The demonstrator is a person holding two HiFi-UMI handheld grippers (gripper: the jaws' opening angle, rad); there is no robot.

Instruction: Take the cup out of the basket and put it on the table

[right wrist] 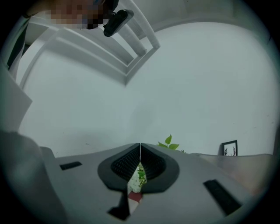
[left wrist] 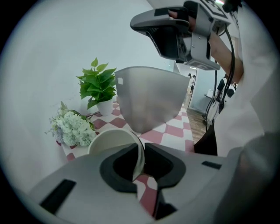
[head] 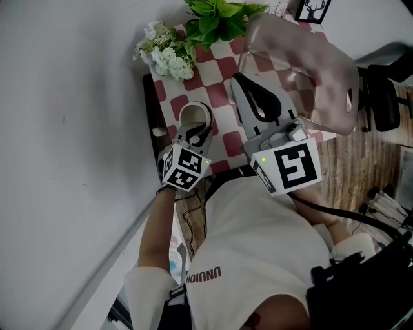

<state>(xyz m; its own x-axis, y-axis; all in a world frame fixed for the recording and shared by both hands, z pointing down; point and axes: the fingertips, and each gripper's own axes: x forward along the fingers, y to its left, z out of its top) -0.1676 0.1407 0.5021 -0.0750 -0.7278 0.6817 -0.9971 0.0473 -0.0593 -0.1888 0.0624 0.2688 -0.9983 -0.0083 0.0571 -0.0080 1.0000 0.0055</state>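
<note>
Left gripper (left wrist: 140, 153) pinches cup (left wrist: 111, 140) wall at rim. Judged light, thin, crushable paper; gentle rim grip suits. Right gripper (right wrist: 140, 149) clamps basket (head: 310, 71) edge.

Tablecloth (head: 222, 67): chequered, dull red and white squares. Cup (left wrist: 111, 140): plain white to cream, unpatterned. Basket (left wrist: 151, 98): translucent grey, pinkish-brown in the head view. Flowers (left wrist: 72, 127): white blooms, pale green leaves. Potted plant (left wrist: 97, 83): bright green leaves, white pot. Left gripper (left wrist: 140, 148) and right gripper (right wrist: 140, 148): light grey bodies, black jaw pads, fine ribbed pattern on the right pair. Marker cubes (head: 186, 169): black squares on white. Small light (head: 264, 159) on the right gripper: green. Wall (head: 77, 97): plain pale grey-white. Floor (head: 361, 167): brown wood grain. Shirt (head: 258, 238): white, dark red lettering. Picture frame (head: 314, 9): black.
</note>
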